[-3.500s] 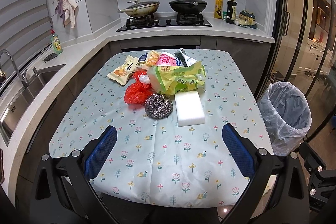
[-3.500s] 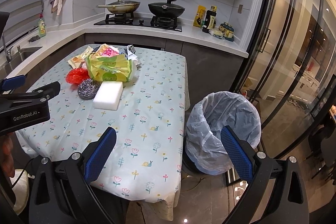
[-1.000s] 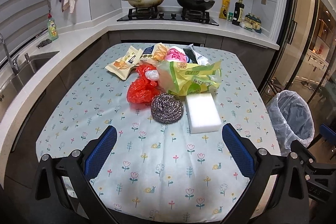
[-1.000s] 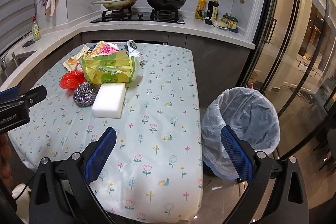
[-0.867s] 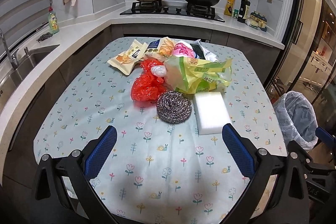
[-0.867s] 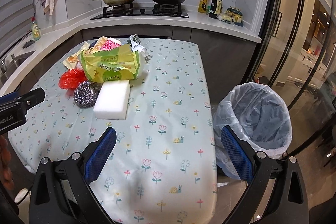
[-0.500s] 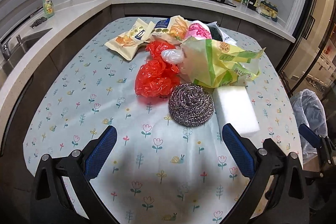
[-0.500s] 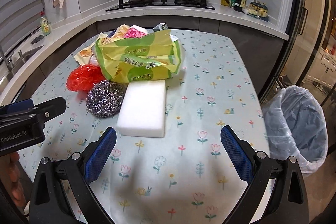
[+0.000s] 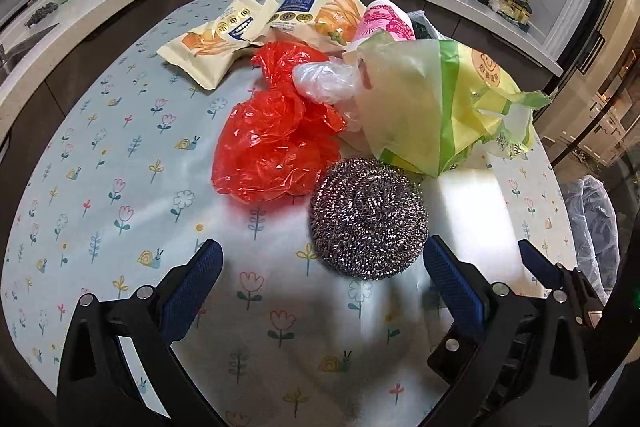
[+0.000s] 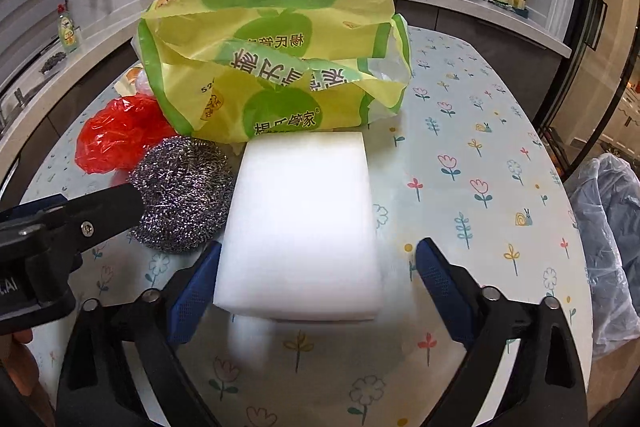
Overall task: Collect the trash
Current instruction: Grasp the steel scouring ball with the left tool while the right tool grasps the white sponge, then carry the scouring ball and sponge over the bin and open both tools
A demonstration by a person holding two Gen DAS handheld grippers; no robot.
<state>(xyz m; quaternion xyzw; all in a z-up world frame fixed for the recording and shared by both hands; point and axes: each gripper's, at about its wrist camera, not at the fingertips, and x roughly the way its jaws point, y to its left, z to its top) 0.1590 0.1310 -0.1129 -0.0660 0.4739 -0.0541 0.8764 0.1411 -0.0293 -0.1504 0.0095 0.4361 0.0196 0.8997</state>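
Trash, one heap on the flowered tablecloth (image 9: 120, 155), placed here by reference to the white sponge block (image 10: 304, 219): steel scourer (image 10: 182, 195) touching the block's left side; red plastic bag (image 10: 116, 137) beyond the scourer; yellow-green bag (image 10: 272, 67) against the block's far end; snack packets (image 9: 216, 39) and a pink wrapper (image 9: 386, 23) behind that bag; lined bin (image 10: 608, 251) well to the block's right, off the table edge. Right gripper (image 10: 316, 279): jaws have just been closing, the block's near end between them, left pad at or nearly on the block's side, right pad clear of it with a gap, so not yet pinching. Left gripper (image 9: 320, 275): jaws spread wide, nothing between them, the scourer just ahead and nearer its right finger. Step in hand, by judgement: taking the block. Handling notes: the block looks soft, so press only until both pads seat; centre the jaws so the two sides meet evenly; lift straight up to leave the scourer and the yellow-green bag unmoved. For the scourer, the left gripper needs shifting toward the block before closing, minding the right gripper alongside.
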